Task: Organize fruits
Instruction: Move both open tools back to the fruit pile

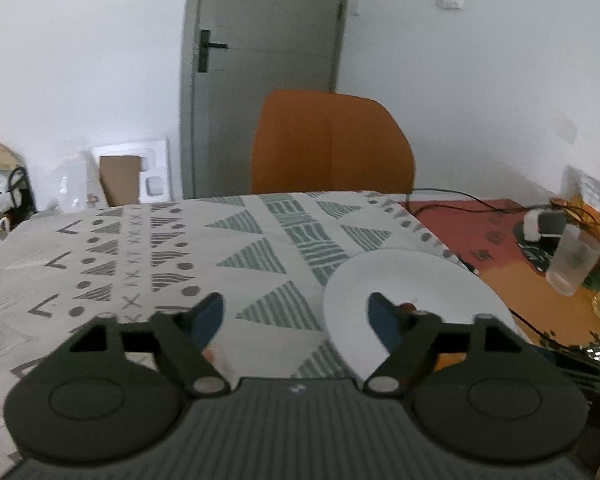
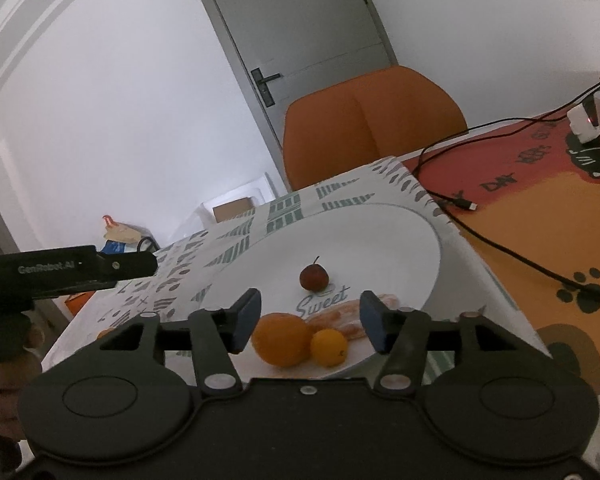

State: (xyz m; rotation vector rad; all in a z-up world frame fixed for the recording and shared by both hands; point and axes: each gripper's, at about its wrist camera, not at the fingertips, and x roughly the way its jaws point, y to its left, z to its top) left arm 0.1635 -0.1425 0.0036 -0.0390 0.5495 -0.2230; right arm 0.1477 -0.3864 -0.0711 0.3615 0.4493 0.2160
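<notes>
Closest in, the right gripper (image 2: pixel 307 322) has its jaws apart, nothing clamped, hanging right over the near edge of the white plate (image 2: pixel 400 232). The big orange (image 2: pixel 281 338) and the smaller yellow-orange fruit (image 2: pixel 329 347) sit touching each other between its fingers but lower down, so it's not a grip as far as I can tell. Biggest risk imo: closing from here catches both round fruits at once and one squirts off the rim onto the patterned cloth (image 2: pixel 236 236). Pushing down on that near lip could also tip the plate

A bit further in, the small red fruit (image 2: pixel 314 277) with a stem stands alone mid-plate, easy to knock rolling. Some pale orange pieces (image 2: pixel 342 314) lie by the "Sweet" lettering, can't tell what they are

The left gripper (image 1: pixel 296 316) is also spread wide and empty, over the cloth just left of the plate. Its view is blurry, and something orange peeks out under each finger, too hidden to name

Far back, the black cable (image 2: pixel 500 240) trails near the plate's right side, a snag hazard
</notes>
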